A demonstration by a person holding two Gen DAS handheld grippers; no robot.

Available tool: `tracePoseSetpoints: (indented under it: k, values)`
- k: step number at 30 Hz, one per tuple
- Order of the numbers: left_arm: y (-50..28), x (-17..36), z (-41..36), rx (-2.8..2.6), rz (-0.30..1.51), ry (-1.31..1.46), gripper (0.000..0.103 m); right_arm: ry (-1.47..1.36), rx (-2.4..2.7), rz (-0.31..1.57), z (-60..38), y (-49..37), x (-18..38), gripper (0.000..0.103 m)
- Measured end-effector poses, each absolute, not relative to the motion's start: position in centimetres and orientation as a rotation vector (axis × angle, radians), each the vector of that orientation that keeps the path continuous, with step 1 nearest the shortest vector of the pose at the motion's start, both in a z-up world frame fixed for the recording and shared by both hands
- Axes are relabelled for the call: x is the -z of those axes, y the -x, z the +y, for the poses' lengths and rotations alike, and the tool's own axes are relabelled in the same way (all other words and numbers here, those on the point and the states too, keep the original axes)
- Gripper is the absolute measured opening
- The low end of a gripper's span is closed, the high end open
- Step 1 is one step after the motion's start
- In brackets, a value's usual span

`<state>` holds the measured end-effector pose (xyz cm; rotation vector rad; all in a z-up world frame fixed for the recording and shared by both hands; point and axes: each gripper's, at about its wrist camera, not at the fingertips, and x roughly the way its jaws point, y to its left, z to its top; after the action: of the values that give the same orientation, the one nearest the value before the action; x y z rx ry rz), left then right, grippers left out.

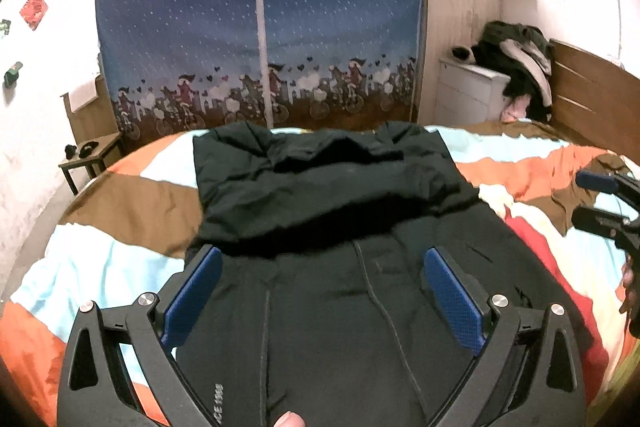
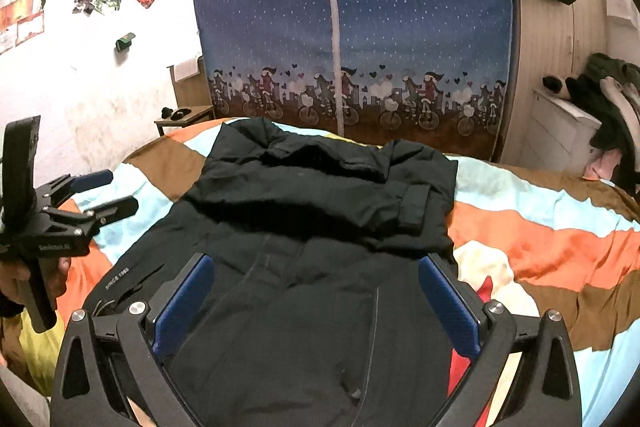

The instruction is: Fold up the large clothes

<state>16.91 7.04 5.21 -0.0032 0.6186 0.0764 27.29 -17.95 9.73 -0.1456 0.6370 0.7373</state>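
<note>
Both tools released w/ jaws wide, left tool (image 1: pixel 322 263) and right tool (image 2: pixel 316 275) hovering over the near half of a black jacket (image 1: pixel 328 195) lying on the striped bed (image 1: pixel 120 199), its far part folded over.

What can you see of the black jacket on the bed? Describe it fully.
The black jacket is a padded, matte-looking coat lying flat on the striped bedspread. Its sleeves are folded across the chest, one cuff showing at the right. White lettering reads "SINCE 1985" near one pocket. Both hand-held grippers hover open above it; neither appears to touch it.
</note>
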Motion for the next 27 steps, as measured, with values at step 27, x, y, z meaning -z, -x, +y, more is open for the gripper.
tracePoseSetpoints:
  k: [27]
  values:
    - [-9.0, 5.9, 4.8, 0.217, 0.975, -0.162, 0.099, 0.289, -0.723, 0.967, -21.1, -21.9, 1.2, 0.103]
